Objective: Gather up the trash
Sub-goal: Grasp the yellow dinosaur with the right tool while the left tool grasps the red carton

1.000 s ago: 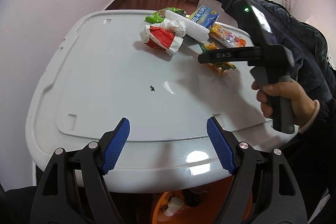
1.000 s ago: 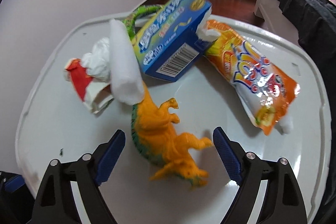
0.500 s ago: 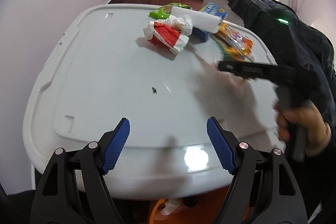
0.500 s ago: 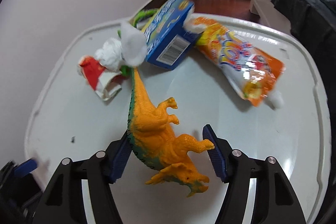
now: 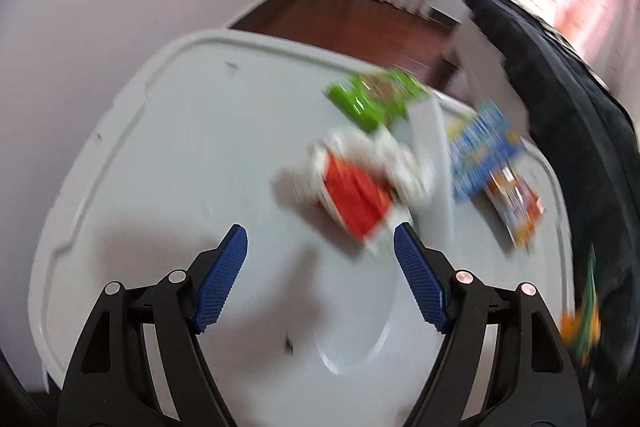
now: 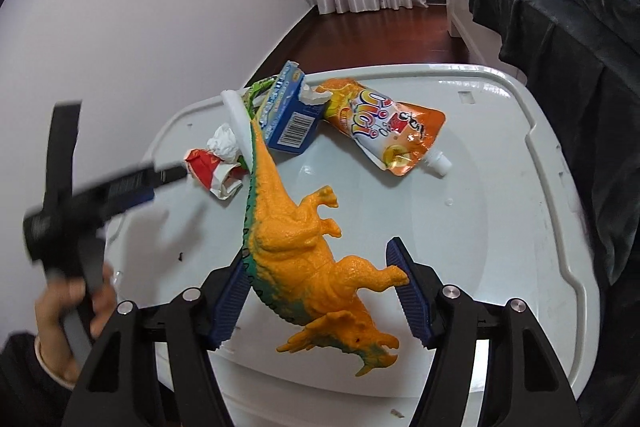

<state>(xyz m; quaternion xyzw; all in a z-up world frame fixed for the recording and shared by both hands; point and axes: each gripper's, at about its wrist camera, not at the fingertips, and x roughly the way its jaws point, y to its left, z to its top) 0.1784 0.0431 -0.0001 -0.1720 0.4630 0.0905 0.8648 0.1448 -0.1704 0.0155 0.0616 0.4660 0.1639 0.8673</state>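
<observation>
Left wrist view first, and it is smeared with motion blur. The left gripper hangs over the glossy white plastic table, blue pads spread wide, nothing between them. Just past its right pad, toward one o'clock, lies the crumpled red-and-white paper wrapper. Beyond that, at twelve to one o'clock, sits the green snack packet, a white foam strip runs beside it, then the blue cardboard box and the orange drink pouch out at two o'clock. At the far right edge, four o'clock, a blurred scrap of orange and green shows.

Over to the right wrist view, much sharper. The right gripper is clamped on the orange plastic dinosaur toy with a green back, pads pressing both flanks, the horned head hanging toward six o'clock and the tail pointing to eleven. The trash heap sits at eleven to one o'clock: wrapper, foam strip, box, then the pouch with its white spout. At nine o'clock a hand grips the other gripper's handle, its fingers reaching at the wrapper.
</observation>
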